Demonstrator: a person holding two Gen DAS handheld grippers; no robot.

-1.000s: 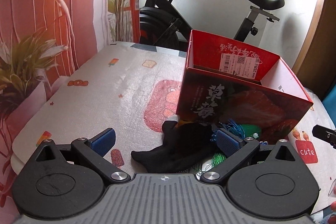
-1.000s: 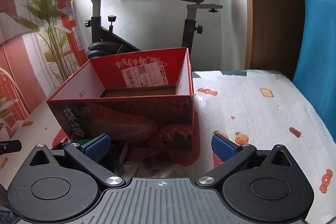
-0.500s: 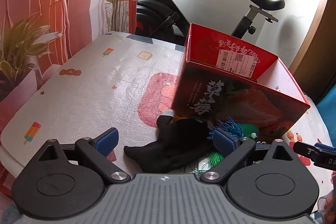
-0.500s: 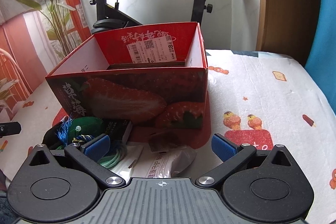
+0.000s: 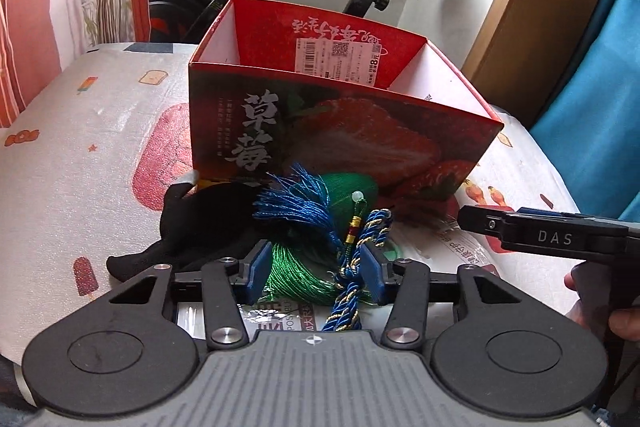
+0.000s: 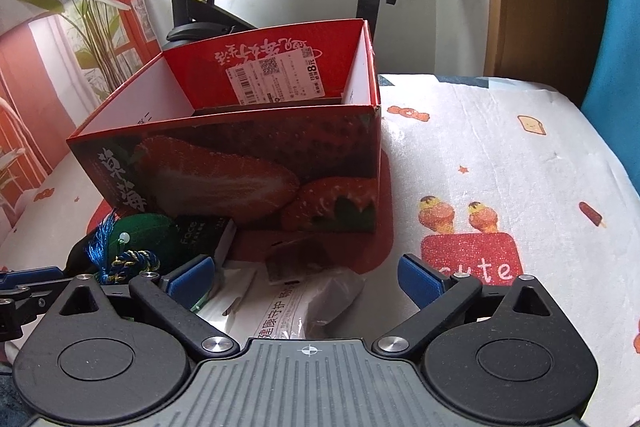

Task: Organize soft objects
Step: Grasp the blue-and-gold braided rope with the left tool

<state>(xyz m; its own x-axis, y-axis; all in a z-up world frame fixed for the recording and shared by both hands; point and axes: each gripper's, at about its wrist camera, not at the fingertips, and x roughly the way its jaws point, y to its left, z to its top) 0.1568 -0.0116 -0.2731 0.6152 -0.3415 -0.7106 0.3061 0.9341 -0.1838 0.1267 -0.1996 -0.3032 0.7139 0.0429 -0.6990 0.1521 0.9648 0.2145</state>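
Left wrist view: the left gripper [image 5: 316, 277] points down at a pile of soft items on the patterned tablecloth [image 5: 100, 147], just in front of the red strawberry box [image 5: 340, 131]. Its blue pads [image 5: 256, 273] are closing around a green tassel [image 5: 300, 275] and a blue-and-gold braided cord [image 5: 360, 259]; both lie between the pads, but firm pressure cannot be confirmed. A blue tassel [image 5: 296, 203] fans out above the green pouch [image 5: 352, 187]. A black sock [image 5: 192, 227] lies to the left, touching the pile. The right gripper [image 5: 520, 231] enters from the right edge, held by a hand [image 5: 592, 307].

Right wrist view: the right gripper [image 6: 308, 275] has its fingers spread wide, closing only slightly, and pinches nothing. Between them lies a clear plastic packet with printed text [image 6: 304, 303]. A dark box marked "Face" [image 6: 200, 235] leans against the strawberry box [image 6: 240, 163]. The box interior appears empty apart from a label.
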